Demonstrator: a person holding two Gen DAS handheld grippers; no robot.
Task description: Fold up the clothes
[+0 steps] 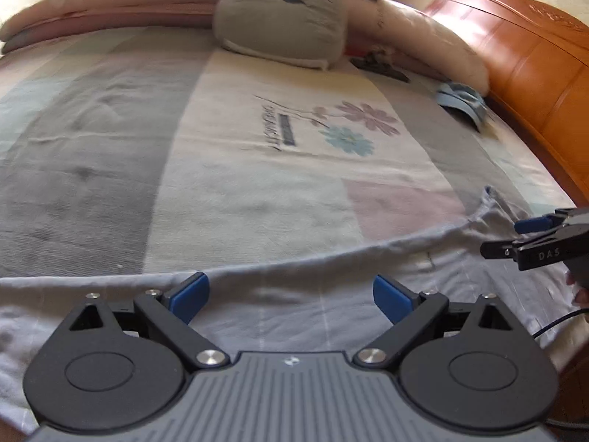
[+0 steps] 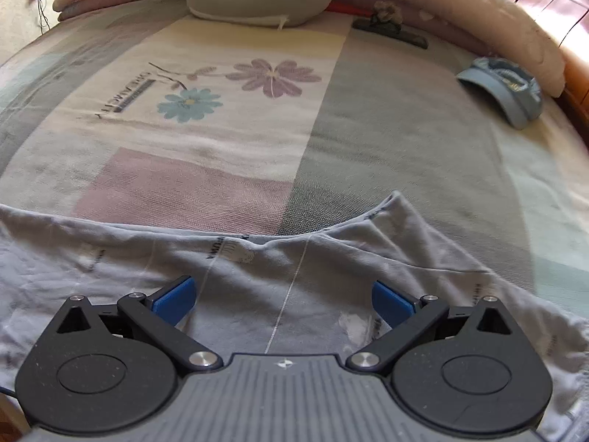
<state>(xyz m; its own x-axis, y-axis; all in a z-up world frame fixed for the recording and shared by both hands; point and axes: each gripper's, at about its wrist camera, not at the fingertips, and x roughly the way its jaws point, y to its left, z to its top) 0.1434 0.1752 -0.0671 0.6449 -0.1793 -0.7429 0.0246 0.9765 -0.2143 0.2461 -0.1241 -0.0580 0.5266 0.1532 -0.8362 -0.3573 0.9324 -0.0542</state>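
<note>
Left wrist view: the left gripper hovers, fingers wide, over a grey garment spread across the bed; the right gripper likewise spreads wide, holding nothing.

Both wrist views low, close over grey garment, facing headward across bedspread; flower print shared
</note>
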